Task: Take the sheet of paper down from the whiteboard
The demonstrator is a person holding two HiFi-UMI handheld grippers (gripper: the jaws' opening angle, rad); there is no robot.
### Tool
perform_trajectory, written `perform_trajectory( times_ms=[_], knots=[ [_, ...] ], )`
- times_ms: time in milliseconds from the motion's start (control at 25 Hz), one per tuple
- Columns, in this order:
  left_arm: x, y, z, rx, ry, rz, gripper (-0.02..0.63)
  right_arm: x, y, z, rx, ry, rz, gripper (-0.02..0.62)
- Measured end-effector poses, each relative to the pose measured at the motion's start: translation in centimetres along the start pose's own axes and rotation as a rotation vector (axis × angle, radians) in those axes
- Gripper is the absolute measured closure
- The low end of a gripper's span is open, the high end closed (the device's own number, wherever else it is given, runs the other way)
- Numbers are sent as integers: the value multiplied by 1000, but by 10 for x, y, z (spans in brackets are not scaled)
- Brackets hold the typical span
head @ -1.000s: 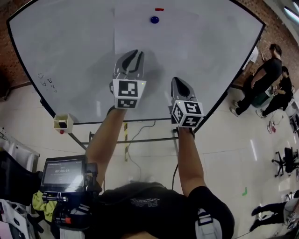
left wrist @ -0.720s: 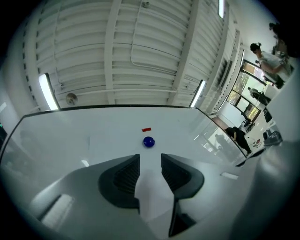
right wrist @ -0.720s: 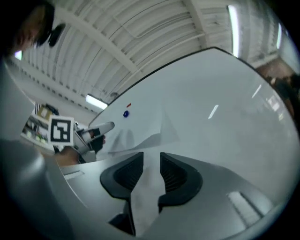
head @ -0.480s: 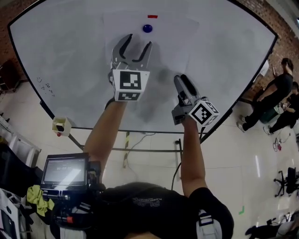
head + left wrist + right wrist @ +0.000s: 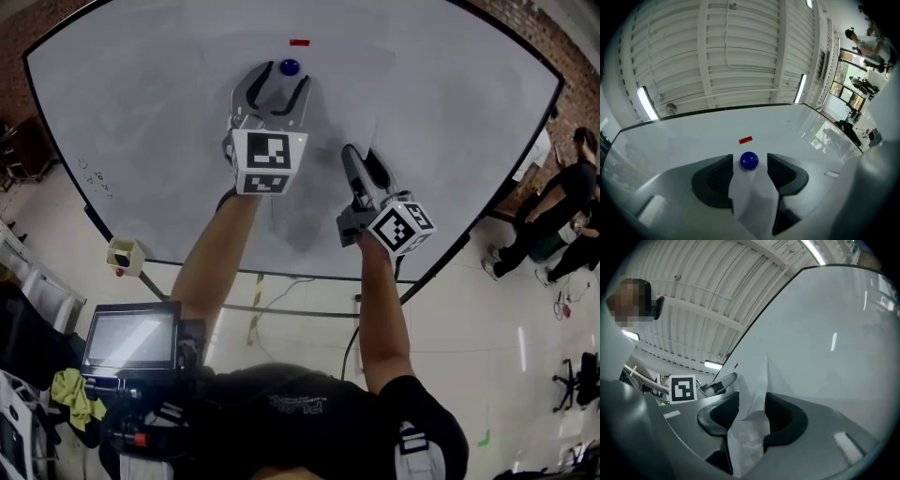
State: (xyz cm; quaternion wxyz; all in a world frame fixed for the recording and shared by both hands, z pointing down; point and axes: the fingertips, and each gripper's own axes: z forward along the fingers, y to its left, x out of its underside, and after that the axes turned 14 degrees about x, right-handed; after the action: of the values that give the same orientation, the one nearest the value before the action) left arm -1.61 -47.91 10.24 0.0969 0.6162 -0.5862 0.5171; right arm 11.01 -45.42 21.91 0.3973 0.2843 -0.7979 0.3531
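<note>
A white sheet of paper point(image 5: 328, 103) hangs on the whiteboard point(image 5: 141, 112), pinned by a round blue magnet point(image 5: 289, 67) under a small red strip point(image 5: 299, 42). My left gripper point(image 5: 281, 81) is open, its fingertips on either side of the blue magnet point(image 5: 749, 161) without touching it, with the paper point(image 5: 752, 201) beneath. My right gripper point(image 5: 363, 161) is lower and to the right, rolled onto its side. Its jaws are closing with a lifted, creased edge of the paper point(image 5: 752, 380) standing between them; the pads do not clamp it.
A small box point(image 5: 125, 255) sits on the board's lower left ledge. The board's stand and a cable point(image 5: 281, 300) run below it. A screen device point(image 5: 131, 337) is at my left hip. People point(image 5: 562, 206) stand at the right.
Both grippers rose up the board. The left jaws opened and came around the blue magnet. The right gripper rolled onto its side and opened around the paper's edge.
</note>
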Motion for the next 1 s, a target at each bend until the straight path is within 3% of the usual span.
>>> perform_trajectory(
  times_ms=[320, 520, 680, 1000],
  knots=[
    [-6, 1, 6, -11, -26, -49, 403, 4, 8, 7, -35, 12, 60, 454],
    [-7, -3, 14, -39, -18, -35, 469, -6, -5, 8, -26, 7, 83, 494],
    [-8, 2, 8, -34, -15, -35, 482, -8, -4, 10, 32, -21, 71, 581],
    [-10, 2, 9, 3, -24, -64, 483, -14, 7, 2, 19, -44, 87, 581]
  ],
)
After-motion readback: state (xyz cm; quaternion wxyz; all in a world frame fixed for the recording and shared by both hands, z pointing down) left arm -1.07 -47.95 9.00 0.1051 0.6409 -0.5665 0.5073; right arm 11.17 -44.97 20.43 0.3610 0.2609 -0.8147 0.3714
